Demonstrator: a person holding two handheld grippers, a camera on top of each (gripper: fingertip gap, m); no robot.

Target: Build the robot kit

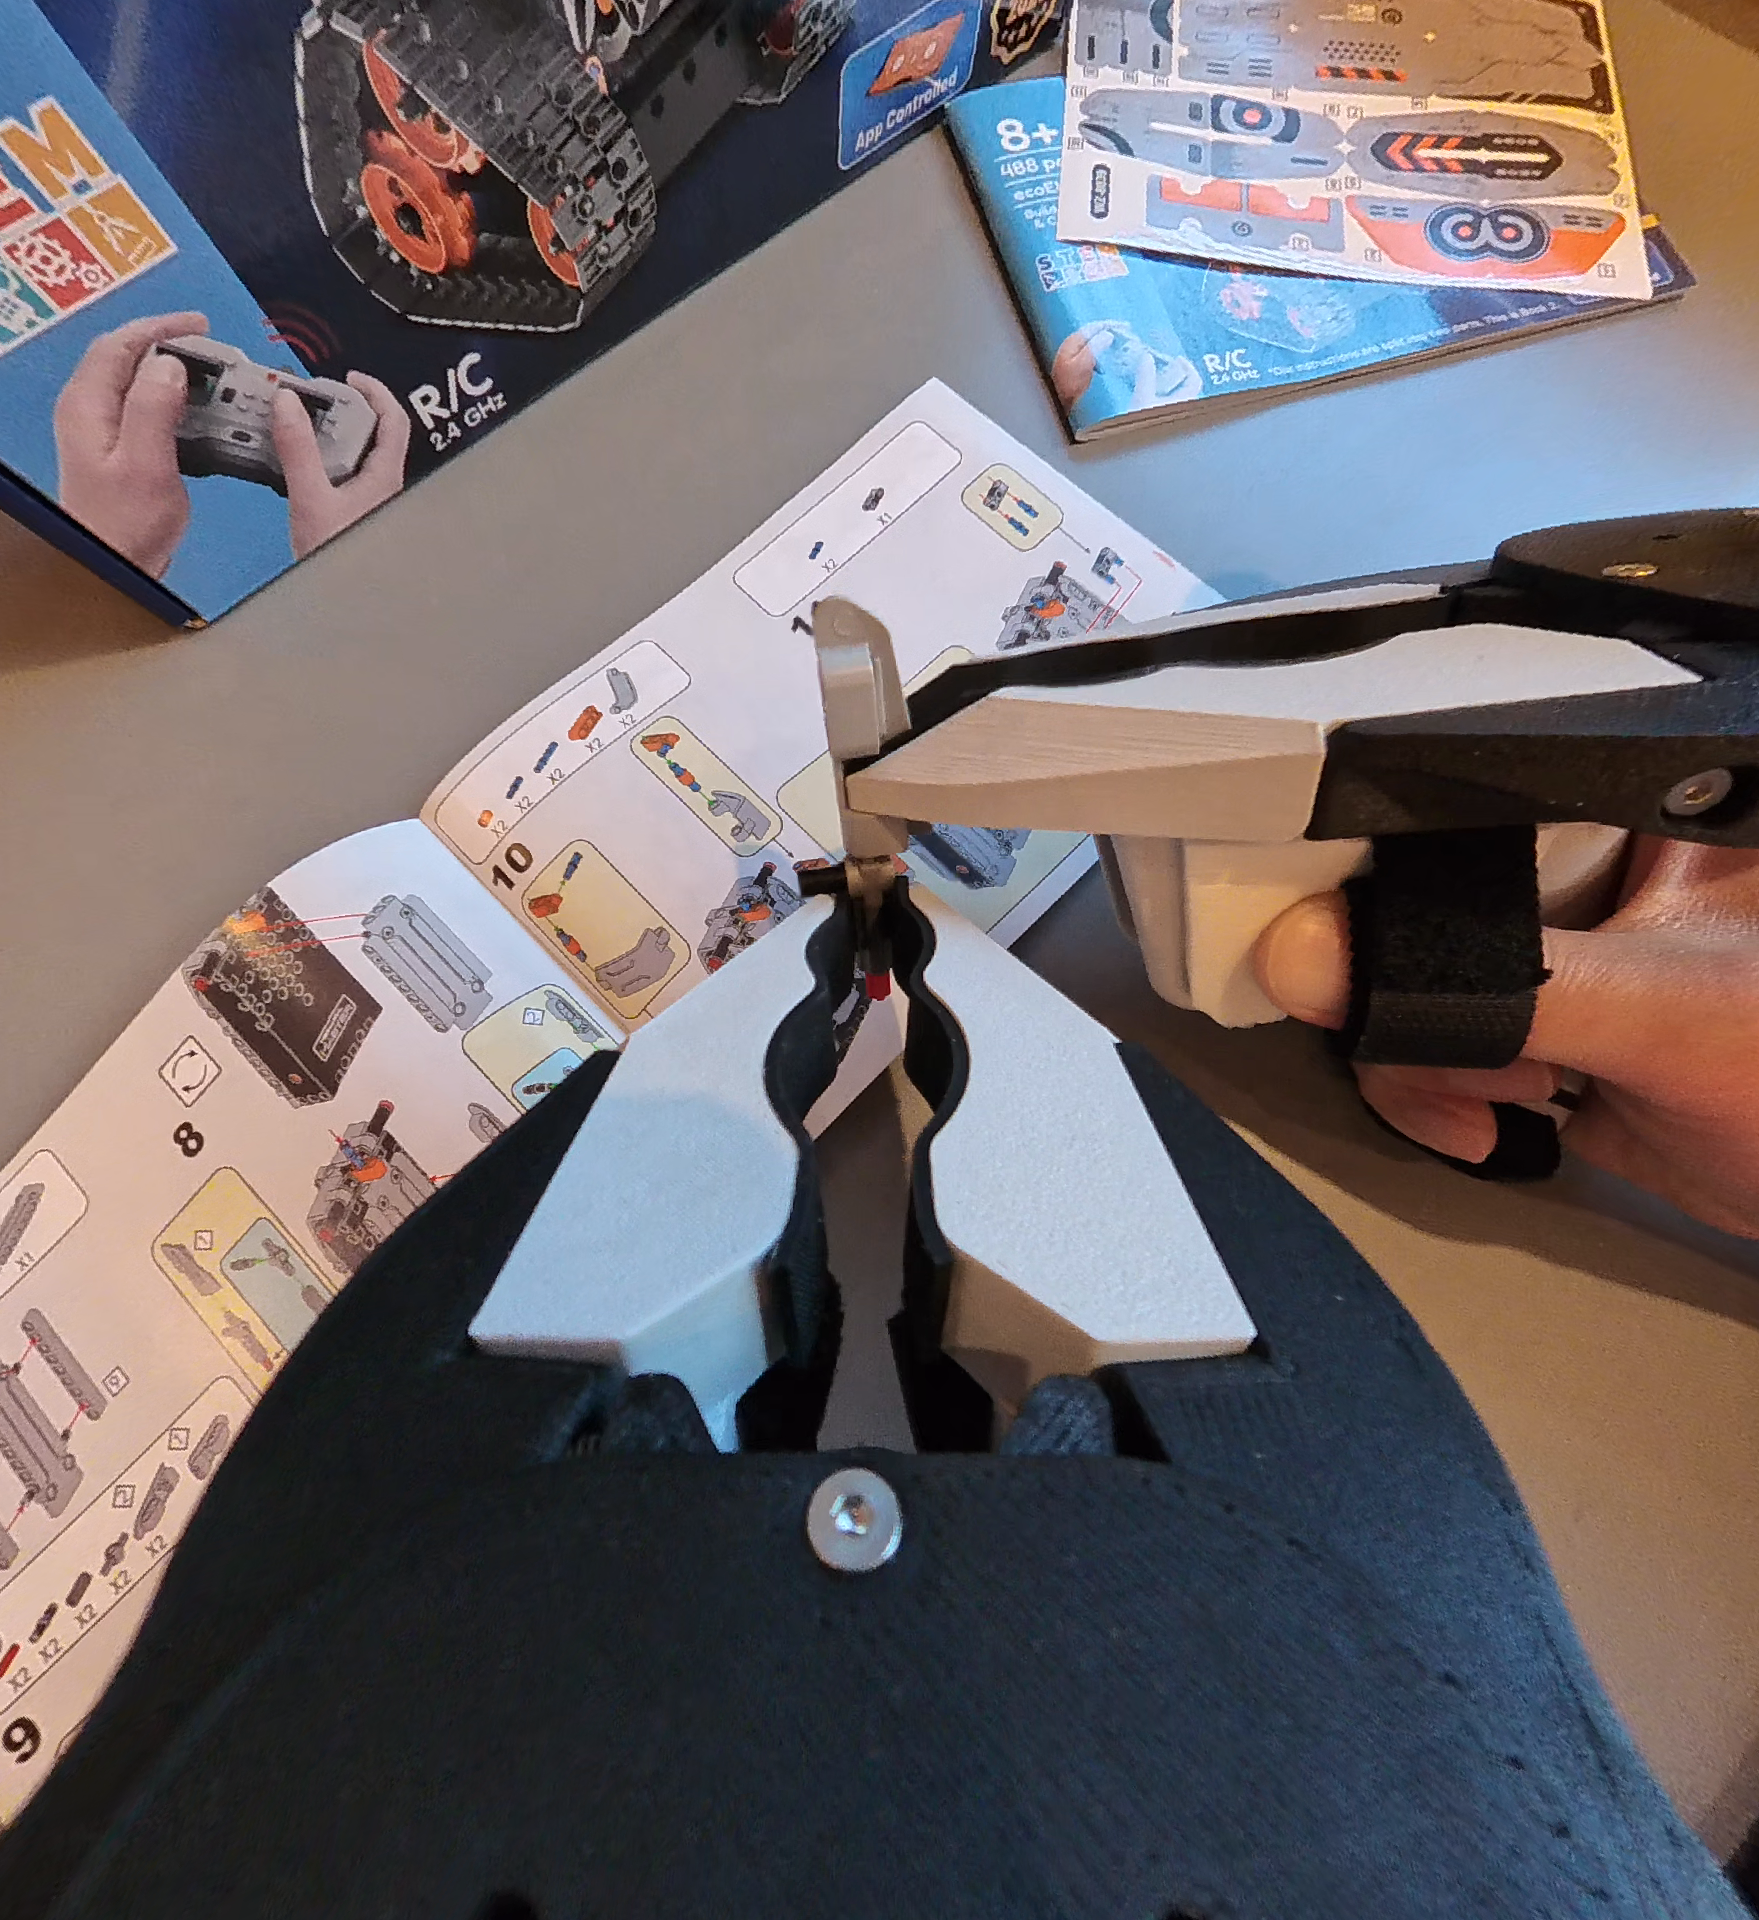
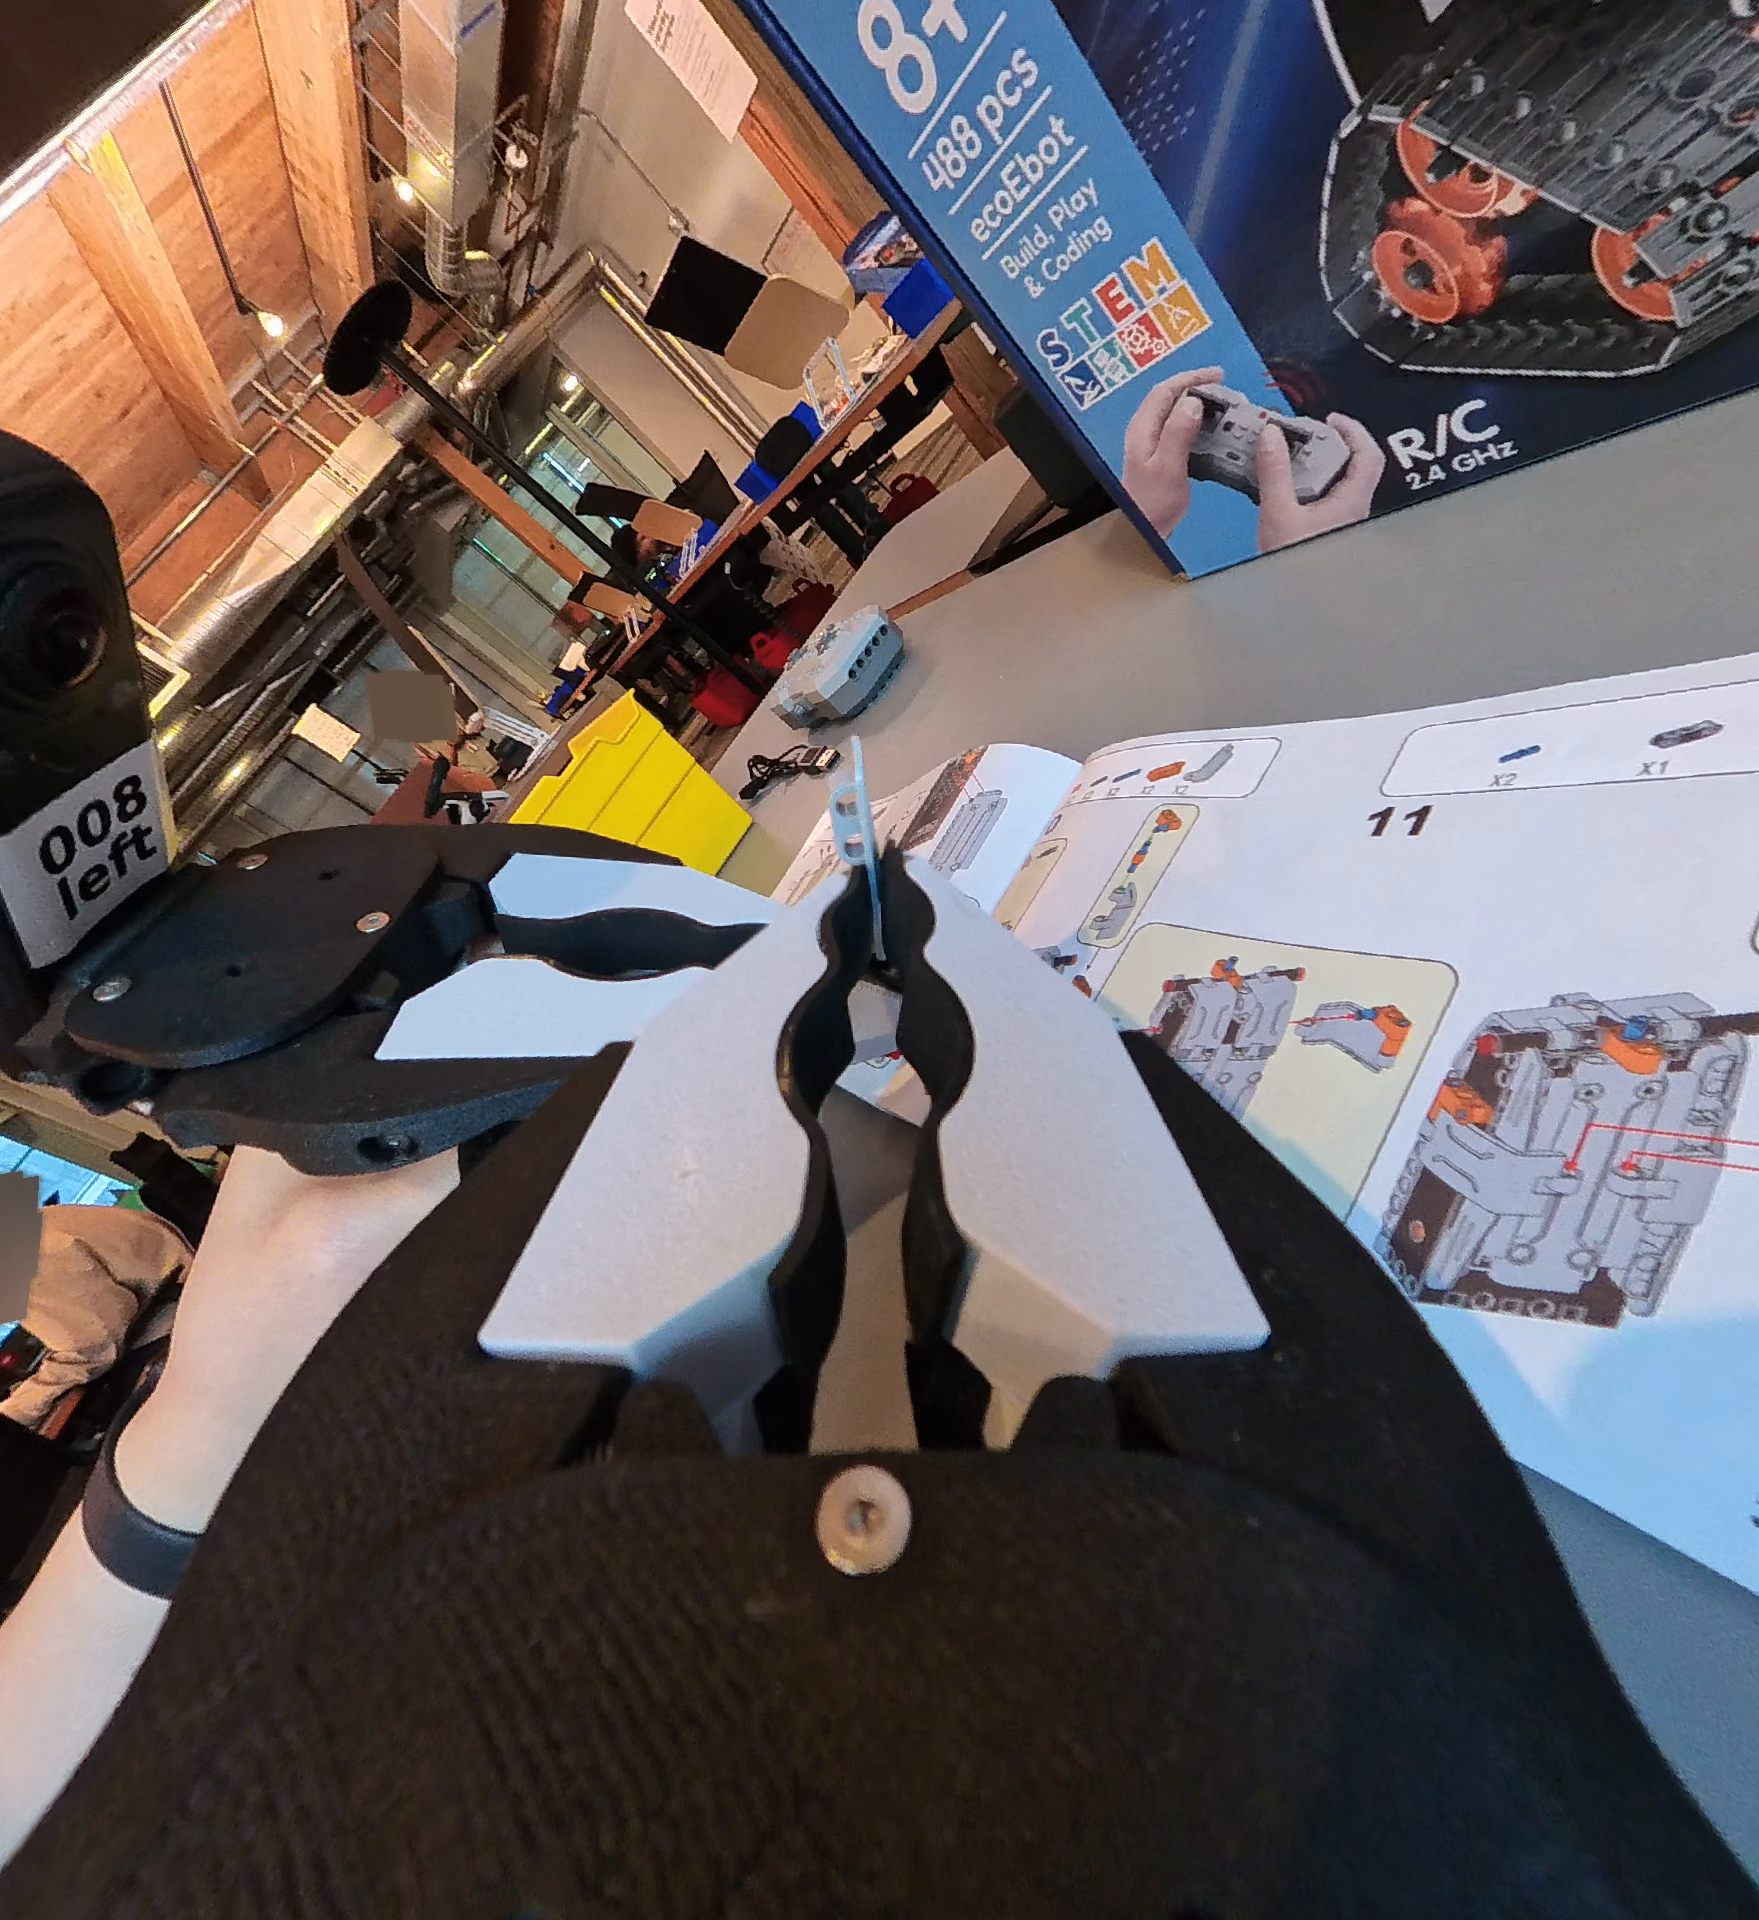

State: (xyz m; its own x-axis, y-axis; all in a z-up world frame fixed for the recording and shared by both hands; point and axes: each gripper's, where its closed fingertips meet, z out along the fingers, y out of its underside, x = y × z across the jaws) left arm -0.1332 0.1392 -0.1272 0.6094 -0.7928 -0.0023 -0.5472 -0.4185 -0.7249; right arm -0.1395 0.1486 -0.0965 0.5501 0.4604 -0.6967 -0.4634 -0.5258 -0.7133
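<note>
Grey part: a slim grey building piece (image 1: 857, 698) held upright above the open booklet, between the two grippers
Pin: a small black pin with a red end (image 1: 870, 961), touching the lower end of the grey part
Right gripper: the right gripper (image 1: 859, 764) comes in from the side, closed on the grey part around its middle; a hand (image 1: 1623, 1039) holds it through a black strap
Left gripper: the left gripper (image 1: 870, 914) is closed on the pin, tips just under the grey part
Booklet: instruction booklet (image 1: 355, 1039) lying open on the grey table (image 1: 1374, 1455)
Further off: toy box (image 1: 231, 260), a second booklet (image 1: 1145, 312) under a sticker sheet (image 1: 1374, 156); a grey block (image 2: 839, 675) and yellow bins (image 2: 636, 790) beyond
</note>
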